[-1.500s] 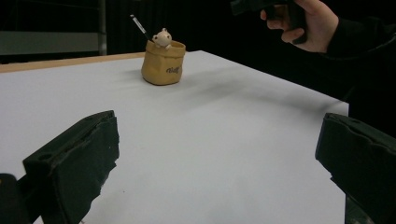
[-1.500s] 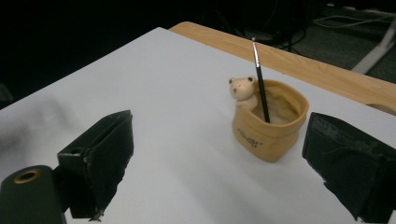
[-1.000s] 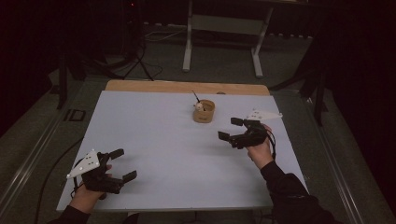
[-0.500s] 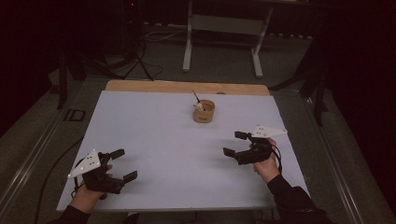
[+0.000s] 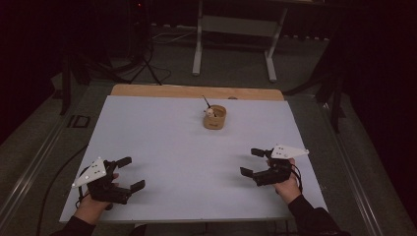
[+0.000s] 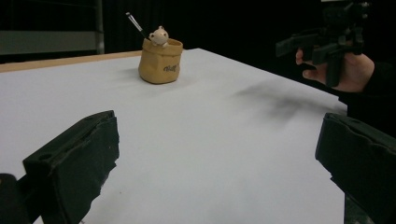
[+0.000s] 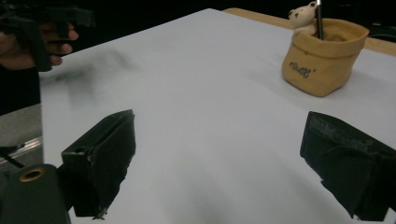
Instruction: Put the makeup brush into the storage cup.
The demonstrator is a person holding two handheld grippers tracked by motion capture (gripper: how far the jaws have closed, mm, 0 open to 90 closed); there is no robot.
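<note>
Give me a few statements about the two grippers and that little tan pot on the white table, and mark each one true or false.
1. The left gripper has its jaws apart with nothing between them. True.
2. The right gripper is clamped on the small tan sack-shaped pot. False: it is open and well apart from the pot.
3. A thin dark stick stands in the pot. True.
4. The pot lies tipped on its side. False: it stands upright on the white table.

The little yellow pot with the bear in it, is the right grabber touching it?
Apart. In the high view, bare white table lies between the right gripper and the yellow pot; the right gripper view shows the pot beyond its open jaws.
</note>
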